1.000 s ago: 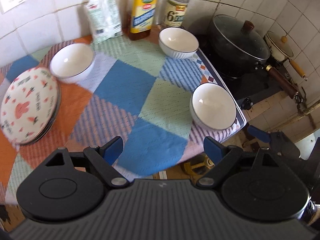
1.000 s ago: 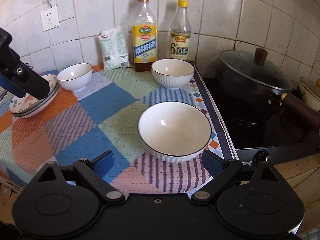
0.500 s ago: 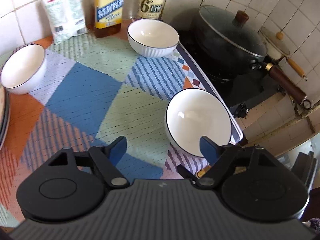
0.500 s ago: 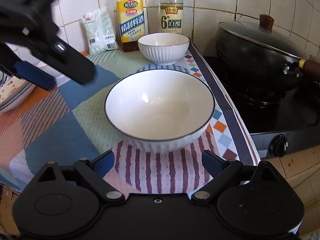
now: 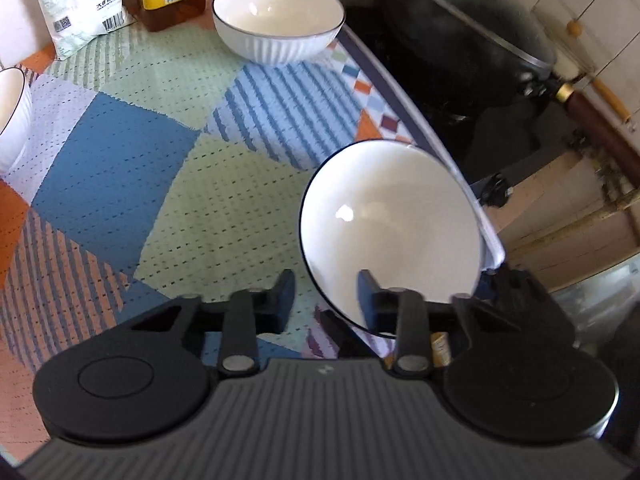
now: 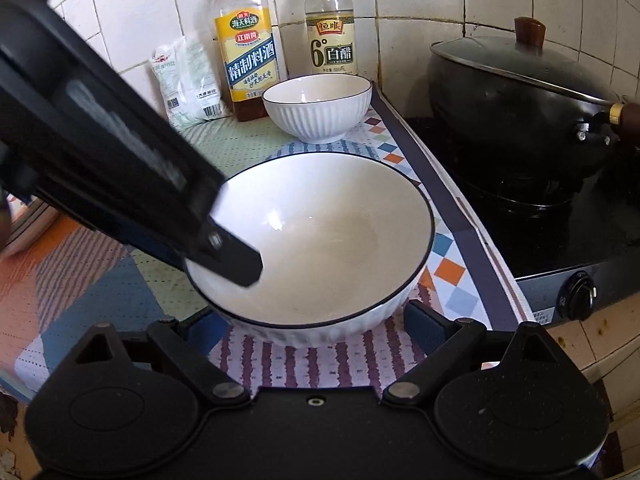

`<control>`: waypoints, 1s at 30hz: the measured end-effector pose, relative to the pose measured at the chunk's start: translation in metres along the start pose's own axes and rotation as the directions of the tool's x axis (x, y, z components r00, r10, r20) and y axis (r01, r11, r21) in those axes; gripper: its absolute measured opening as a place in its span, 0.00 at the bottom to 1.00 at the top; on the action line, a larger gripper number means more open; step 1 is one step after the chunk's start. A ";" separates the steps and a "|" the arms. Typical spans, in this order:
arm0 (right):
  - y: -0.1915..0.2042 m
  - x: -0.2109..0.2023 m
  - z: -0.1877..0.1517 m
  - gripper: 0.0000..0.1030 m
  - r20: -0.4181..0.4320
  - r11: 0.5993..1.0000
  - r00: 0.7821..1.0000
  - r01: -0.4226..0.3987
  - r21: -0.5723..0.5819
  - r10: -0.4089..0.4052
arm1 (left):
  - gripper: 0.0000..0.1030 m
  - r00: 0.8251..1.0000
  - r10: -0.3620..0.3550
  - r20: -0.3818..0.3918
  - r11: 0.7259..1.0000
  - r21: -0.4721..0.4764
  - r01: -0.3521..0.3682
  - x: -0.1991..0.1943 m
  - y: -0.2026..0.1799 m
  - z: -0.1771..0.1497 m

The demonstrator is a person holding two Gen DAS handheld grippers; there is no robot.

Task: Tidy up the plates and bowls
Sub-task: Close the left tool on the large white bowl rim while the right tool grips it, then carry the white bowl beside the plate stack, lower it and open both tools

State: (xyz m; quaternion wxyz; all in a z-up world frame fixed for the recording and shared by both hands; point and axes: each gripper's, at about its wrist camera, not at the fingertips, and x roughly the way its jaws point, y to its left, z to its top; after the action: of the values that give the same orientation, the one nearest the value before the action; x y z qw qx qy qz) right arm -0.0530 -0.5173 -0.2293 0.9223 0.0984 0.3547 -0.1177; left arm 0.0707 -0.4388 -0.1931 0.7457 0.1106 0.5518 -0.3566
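White bowl (image 5: pixel 390 224) rim in left claw (image 5: pixel 326 300), counter-edge

Left hand-held gripper (image 5: pixel 325 295) lowered, jaws just closed over near bowl (image 5: pixel 390 228) rim

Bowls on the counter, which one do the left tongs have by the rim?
The near bowl at the cloth's front edge beside the stove: the left tongs have just closed on its rim. The far bowl by the bottles stands untouched.

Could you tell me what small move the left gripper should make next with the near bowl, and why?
Probably lift it slightly: the left gripper has just been closing its jaws across the near bowl's rim, one finger inside, and the bowl looks already tilted.
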 end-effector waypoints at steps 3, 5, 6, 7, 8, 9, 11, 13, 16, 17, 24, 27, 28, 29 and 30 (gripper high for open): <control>-0.001 0.002 0.003 0.94 -0.002 1.000 1.000 0.003 0.006 -0.003 | 0.18 1.000 0.002 0.003 1.000 -0.020 -0.002 0.007 0.000 0.002; -0.001 0.003 0.004 0.94 -0.005 1.000 1.000 -0.002 0.011 0.002 | 0.16 1.000 0.000 0.001 0.999 -0.034 0.000 0.010 0.002 0.002; 0.000 0.003 0.004 0.94 0.001 1.000 1.000 -0.007 0.008 0.007 | 0.15 1.000 0.000 0.008 0.999 -0.038 0.000 0.009 0.002 0.002; 0.001 0.002 0.003 0.94 0.007 1.000 1.000 -0.015 0.002 0.015 | 0.15 1.000 0.002 0.013 0.999 -0.041 -0.002 0.009 0.003 0.002; 0.003 0.003 0.003 0.94 0.004 1.000 1.000 -0.020 -0.006 0.020 | 0.14 1.000 0.009 0.016 0.999 -0.035 -0.009 0.008 0.002 0.001; 0.004 0.003 0.003 0.94 -0.002 1.000 1.000 -0.021 -0.006 0.021 | 0.14 1.000 0.018 0.021 0.999 -0.030 -0.017 0.008 0.001 0.000; 0.006 0.003 0.002 0.93 0.006 1.000 1.000 -0.014 0.000 0.014 | 0.14 0.999 0.028 0.017 0.999 -0.031 -0.028 0.008 0.001 -0.001; 0.008 0.003 0.002 0.92 0.012 1.000 1.000 -0.017 0.010 0.017 | 0.14 0.999 0.028 0.022 0.999 -0.044 -0.027 0.004 0.005 -0.004; 0.014 0.003 0.004 0.92 0.011 0.999 0.999 -0.038 0.005 0.038 | 0.14 0.999 0.041 0.026 0.998 -0.049 -0.039 -0.001 0.012 -0.008; 0.017 0.002 0.003 0.92 0.014 0.999 0.999 -0.042 -0.001 0.042 | 0.14 0.999 0.044 0.029 0.998 -0.051 -0.042 -0.004 0.014 -0.011; 0.049 -0.002 0.009 0.92 0.018 0.992 0.994 -0.107 -0.064 0.108 | 0.14 0.993 0.104 0.053 0.991 -0.088 -0.099 -0.033 0.040 -0.028; 0.067 -0.003 0.014 0.92 0.022 0.984 0.988 -0.149 -0.098 0.152 | 0.14 0.989 0.128 0.073 0.986 -0.114 -0.119 -0.048 0.058 -0.037; 0.074 -0.003 0.015 0.93 0.025 0.981 0.986 -0.161 -0.109 0.165 | 0.14 0.987 0.139 0.083 0.985 -0.118 -0.129 -0.053 0.063 -0.040; 0.080 -0.002 0.017 0.92 0.028 0.978 0.984 -0.173 -0.118 0.177 | 0.14 0.984 0.153 0.096 0.983 -0.117 -0.141 -0.058 0.068 -0.043; 0.086 -0.001 0.019 0.93 0.030 0.975 0.982 -0.183 -0.127 0.188 | 0.14 0.980 0.166 0.108 0.982 -0.112 -0.154 -0.062 0.072 -0.046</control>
State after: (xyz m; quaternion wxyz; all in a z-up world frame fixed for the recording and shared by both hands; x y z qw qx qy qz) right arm -0.0171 -0.4399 -0.2066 0.9409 0.0713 0.3310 -0.0108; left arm 0.0754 -0.3362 -0.1706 0.8077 0.0950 0.5142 -0.2723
